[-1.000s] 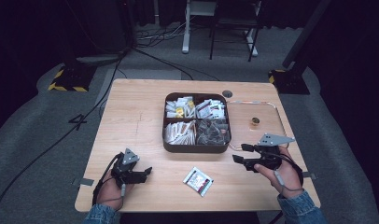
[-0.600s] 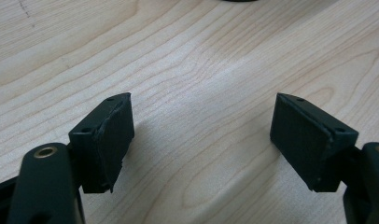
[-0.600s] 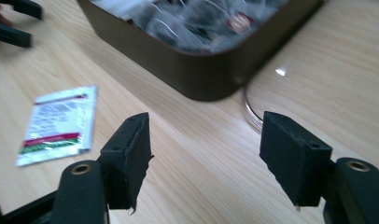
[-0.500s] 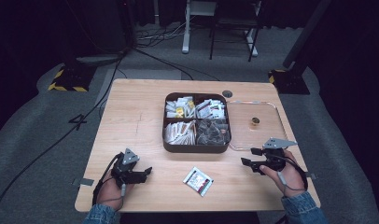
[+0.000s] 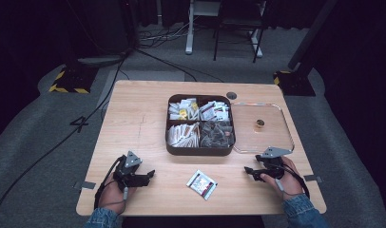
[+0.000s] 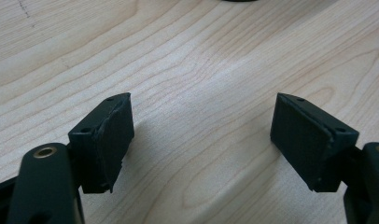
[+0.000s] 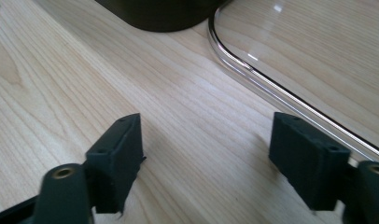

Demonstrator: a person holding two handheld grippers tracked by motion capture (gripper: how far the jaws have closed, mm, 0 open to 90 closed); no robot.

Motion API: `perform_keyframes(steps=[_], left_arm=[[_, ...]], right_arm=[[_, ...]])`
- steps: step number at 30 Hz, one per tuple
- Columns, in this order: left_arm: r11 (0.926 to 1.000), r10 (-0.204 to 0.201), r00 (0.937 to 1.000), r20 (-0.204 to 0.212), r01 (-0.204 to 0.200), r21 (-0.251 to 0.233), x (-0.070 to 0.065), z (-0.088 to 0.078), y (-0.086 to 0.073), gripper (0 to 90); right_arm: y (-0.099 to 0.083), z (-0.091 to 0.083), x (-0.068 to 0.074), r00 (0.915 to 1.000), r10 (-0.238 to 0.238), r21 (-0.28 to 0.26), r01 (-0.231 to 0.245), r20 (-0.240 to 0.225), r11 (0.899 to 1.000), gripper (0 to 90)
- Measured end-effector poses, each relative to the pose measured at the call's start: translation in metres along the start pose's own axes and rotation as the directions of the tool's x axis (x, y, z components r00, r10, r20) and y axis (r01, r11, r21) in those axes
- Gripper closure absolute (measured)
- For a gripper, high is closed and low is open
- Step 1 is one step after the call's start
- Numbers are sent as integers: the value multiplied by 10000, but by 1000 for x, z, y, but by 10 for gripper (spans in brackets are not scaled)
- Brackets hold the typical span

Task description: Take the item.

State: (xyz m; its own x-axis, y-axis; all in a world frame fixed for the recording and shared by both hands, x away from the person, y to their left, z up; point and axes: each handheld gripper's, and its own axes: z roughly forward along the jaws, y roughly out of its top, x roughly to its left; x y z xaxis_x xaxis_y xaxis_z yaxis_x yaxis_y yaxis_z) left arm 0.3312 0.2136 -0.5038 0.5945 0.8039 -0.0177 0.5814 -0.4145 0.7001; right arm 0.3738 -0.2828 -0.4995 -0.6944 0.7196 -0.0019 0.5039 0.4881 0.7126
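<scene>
Comparing with the pictures of a second ago, the right gripper point(image 5: 252, 171) has moved back toward the near right corner of the table point(image 5: 134, 118), away from the packet point(image 5: 202, 184), while the left gripper point(image 5: 148, 175) rests at the same place near the left edge. I judge that the packet was just put down or released and that the right hand is now retreating, so the next pick is not started yet. Both grippers are released: in the left gripper view the two black pads point(image 6: 114, 135) stand wide apart over bare wood, and in the right gripper view the pads point(image 7: 124, 154) are also spread with nothing between them. The packet lies flat on the table between the two grippers, a little nearer to the left one, apart from both, and just near of the dark compartment box point(image 5: 200, 151). The clear lid point(image 5: 286, 128) lies to the right of the box, just far of the right gripper.
</scene>
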Motion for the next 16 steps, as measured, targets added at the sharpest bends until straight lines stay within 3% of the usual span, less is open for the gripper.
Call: perform_keyframes(steps=[3,16], left_arm=[[10000,16,10000,-2,-16,-3,0,0,0,221],[10000,7,10000,7,-7,-1,0,0,0,219]], right_arm=[[-2,5,1,10000,-39,-275,40,26,9996,141],[1,9,2,9997,129,-219,-124,220,9997,101]])
